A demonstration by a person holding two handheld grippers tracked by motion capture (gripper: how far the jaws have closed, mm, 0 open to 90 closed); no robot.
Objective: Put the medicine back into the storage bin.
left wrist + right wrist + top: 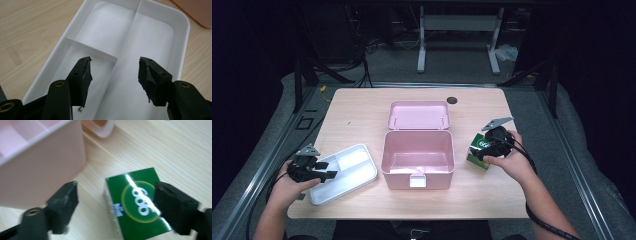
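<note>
Green box (136,206) lies flat on the table (362,107), just right of my open pink case (418,159). My right gripper (115,205) hangs over it with jaws spread wide and nothing between the pads. My left gripper (113,75) is also agape and empty above the white divided tray (180,27) at the case's left.
</note>
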